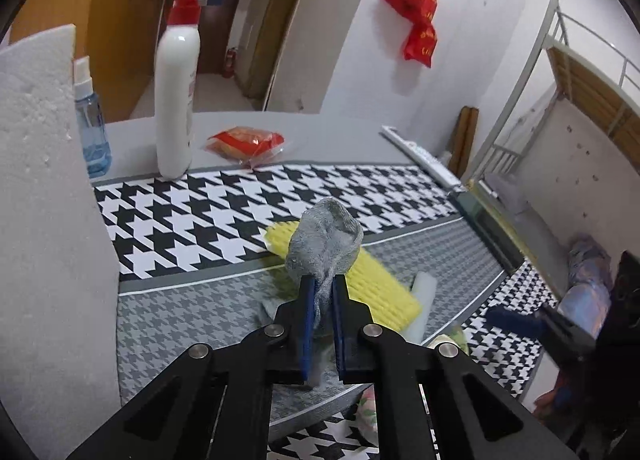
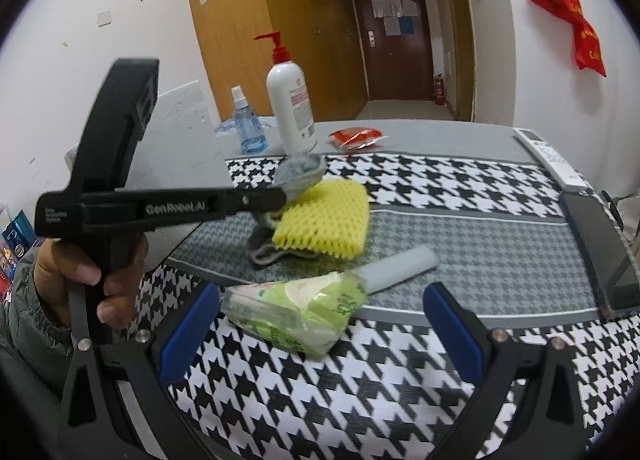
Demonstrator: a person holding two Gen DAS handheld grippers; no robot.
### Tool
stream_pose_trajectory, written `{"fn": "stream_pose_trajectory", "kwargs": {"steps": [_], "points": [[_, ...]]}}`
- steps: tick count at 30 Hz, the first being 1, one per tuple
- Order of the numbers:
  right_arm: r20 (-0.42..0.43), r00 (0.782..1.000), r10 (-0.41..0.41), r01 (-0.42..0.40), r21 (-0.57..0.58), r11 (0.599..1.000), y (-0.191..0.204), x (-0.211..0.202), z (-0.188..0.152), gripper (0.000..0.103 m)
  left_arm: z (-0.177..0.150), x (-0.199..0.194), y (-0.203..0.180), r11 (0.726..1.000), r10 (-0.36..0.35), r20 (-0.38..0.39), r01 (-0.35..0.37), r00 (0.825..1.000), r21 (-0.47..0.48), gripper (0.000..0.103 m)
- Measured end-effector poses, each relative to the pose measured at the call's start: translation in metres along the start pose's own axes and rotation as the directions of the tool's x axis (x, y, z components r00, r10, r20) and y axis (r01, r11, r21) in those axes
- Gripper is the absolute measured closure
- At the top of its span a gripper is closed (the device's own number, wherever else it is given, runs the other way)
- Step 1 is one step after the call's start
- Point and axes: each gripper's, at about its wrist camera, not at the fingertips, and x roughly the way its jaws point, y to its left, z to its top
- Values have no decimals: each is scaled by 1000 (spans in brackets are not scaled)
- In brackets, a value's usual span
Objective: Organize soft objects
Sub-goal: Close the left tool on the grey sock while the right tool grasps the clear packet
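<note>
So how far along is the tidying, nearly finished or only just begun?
It looks only just begun. Nothing appears sorted yet. In hand: the left claw is shut on a grey sock, lifting it off the yellow foam net. Still left on the table: that net, the white foam tube and the green tissue pack, which lies before the open right claw.

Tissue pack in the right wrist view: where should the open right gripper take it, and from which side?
Grip the tissue pack across its middle, coming straight ahead and down from the near side. It lies flat and slanted between the open right gripper fingers, so roll slightly to put the pads on its long sides. Probably avoid the far end, which overlaps the foam tube.
</note>
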Motion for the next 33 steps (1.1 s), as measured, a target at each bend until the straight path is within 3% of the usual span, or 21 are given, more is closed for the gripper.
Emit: {"fn": "stream_pose_trajectory", "kwargs": {"steps": [15,26,33], "points": [[-78,997,11,-16,-62,998,19,18,0,3,-1,-18,-7,999,-18,100,14,995,36,94],[-109,994,-6,-1,-66,998,26,26,-4,4,-1,-17,-5,1000,-3,100,1,995,26,94],[-119,993,-6,1,-42,999,20,29,-4,26,-2,-16,-5,1000,1,97,-3,995,24,94]]}}
